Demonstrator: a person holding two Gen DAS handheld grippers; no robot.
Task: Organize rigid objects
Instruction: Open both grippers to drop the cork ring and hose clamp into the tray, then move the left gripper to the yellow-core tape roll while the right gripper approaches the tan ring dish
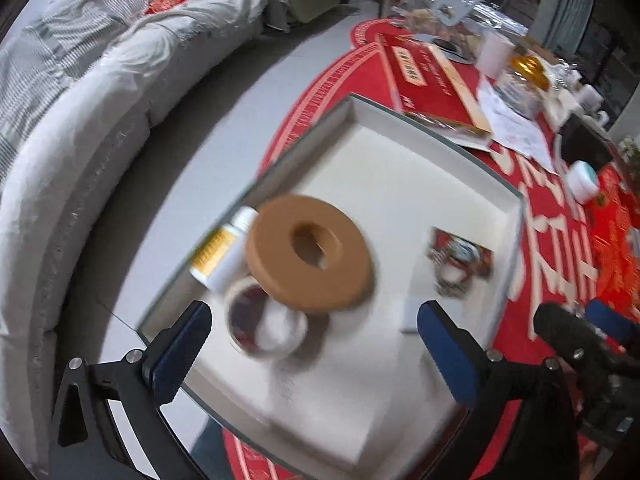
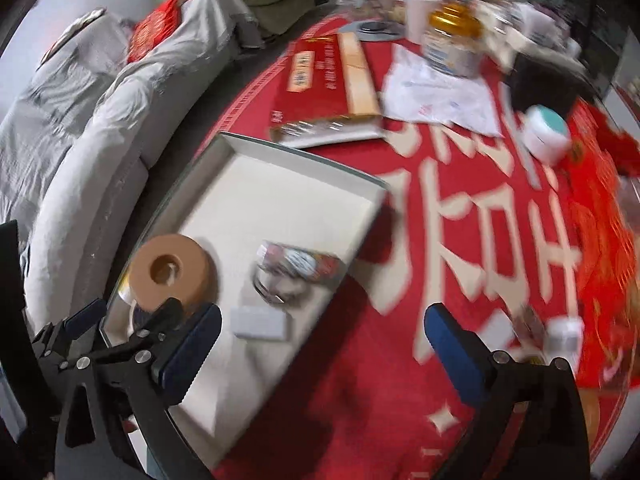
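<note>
Now both tongs gape empty: left tongs (image 1: 314,354) frame the brown tape roll (image 1: 310,254) at centre frame in the white tray (image 1: 400,152); right tongs (image 2: 322,354) hang lower centre over the red bench (image 2: 460,240).

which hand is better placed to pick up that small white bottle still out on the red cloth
Right, likely. The small white bottle lies on the red tablecloth just beyond the open right tool, near its right finger. The left tool, also open, hovers over the white tray, above the brown tape roll.

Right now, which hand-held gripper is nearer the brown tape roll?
Left. The left hand-held gripper hangs open just before the brown tape roll; the right hand-held gripper sits off beside it.
</note>
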